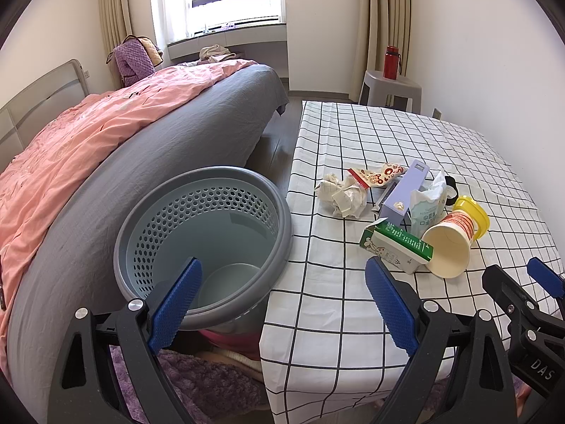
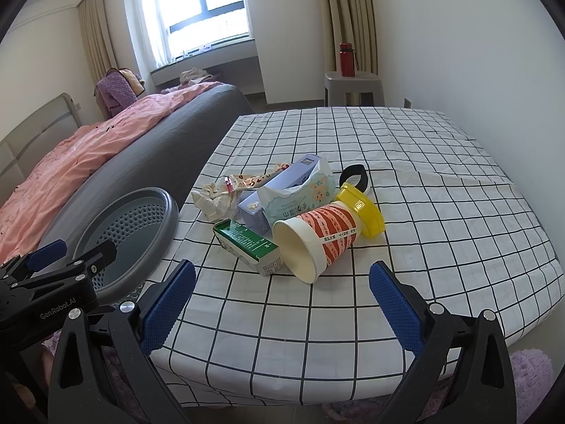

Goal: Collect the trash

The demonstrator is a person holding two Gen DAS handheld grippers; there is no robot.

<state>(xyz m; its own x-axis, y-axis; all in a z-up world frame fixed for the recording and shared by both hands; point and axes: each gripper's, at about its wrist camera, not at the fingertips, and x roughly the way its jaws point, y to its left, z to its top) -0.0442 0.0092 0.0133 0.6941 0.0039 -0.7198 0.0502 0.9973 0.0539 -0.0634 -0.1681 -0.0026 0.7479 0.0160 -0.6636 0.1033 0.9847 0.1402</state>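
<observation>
A table (image 2: 423, 212) draped in white cloth with a black grid holds a tight pile of trash near its left edge, with bare cloth to the right and front. A paper cup (image 2: 317, 236) lies on its side, mouth forward, touching a green carton (image 2: 247, 243) and a yellow lid (image 2: 363, 208). Behind sit a purple box (image 2: 279, 183), tissue pack (image 2: 303, 194) and crumpled paper (image 2: 212, 201). A round grey perforated plastic bin (image 1: 204, 233) stands against the table's left edge, beside a bed (image 1: 106, 134). The left gripper (image 1: 282, 304) and right gripper (image 2: 282, 304) both gape wide, holding nothing.
</observation>
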